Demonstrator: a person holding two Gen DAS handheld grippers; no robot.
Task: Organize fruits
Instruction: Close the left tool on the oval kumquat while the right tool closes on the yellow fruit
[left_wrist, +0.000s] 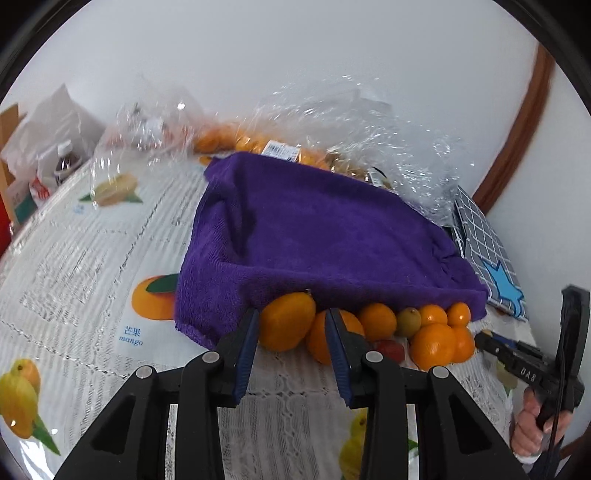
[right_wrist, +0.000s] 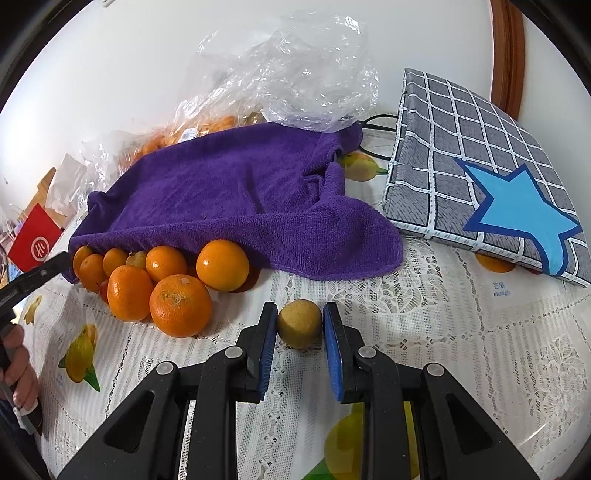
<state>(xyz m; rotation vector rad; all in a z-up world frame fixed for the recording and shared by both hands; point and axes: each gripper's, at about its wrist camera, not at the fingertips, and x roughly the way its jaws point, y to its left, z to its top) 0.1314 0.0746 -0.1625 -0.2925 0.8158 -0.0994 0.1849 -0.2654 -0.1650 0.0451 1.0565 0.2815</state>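
Several oranges (right_wrist: 181, 305) lie clustered at the front edge of a purple towel (right_wrist: 236, 192) on the table. In the left wrist view my left gripper (left_wrist: 291, 317) is open, its fingertips on either side of a large orange (left_wrist: 286, 321) at the towel's (left_wrist: 314, 236) edge, not closed on it. In the right wrist view my right gripper (right_wrist: 300, 314) brackets a small yellow-green fruit (right_wrist: 299, 324) that sits alone on the tablecloth; the pads are close beside it, slightly open. A small green fruit (left_wrist: 408, 321) and a red one (left_wrist: 388, 349) sit among the oranges.
A grey checked box with a blue star (right_wrist: 487, 177) stands to the right of the towel. Clear plastic bags with more oranges (left_wrist: 258, 140) lie behind the towel. A bottle and cartons (left_wrist: 55, 166) stand far left. A lace-and-fruit-print tablecloth (right_wrist: 461, 332) covers the table.
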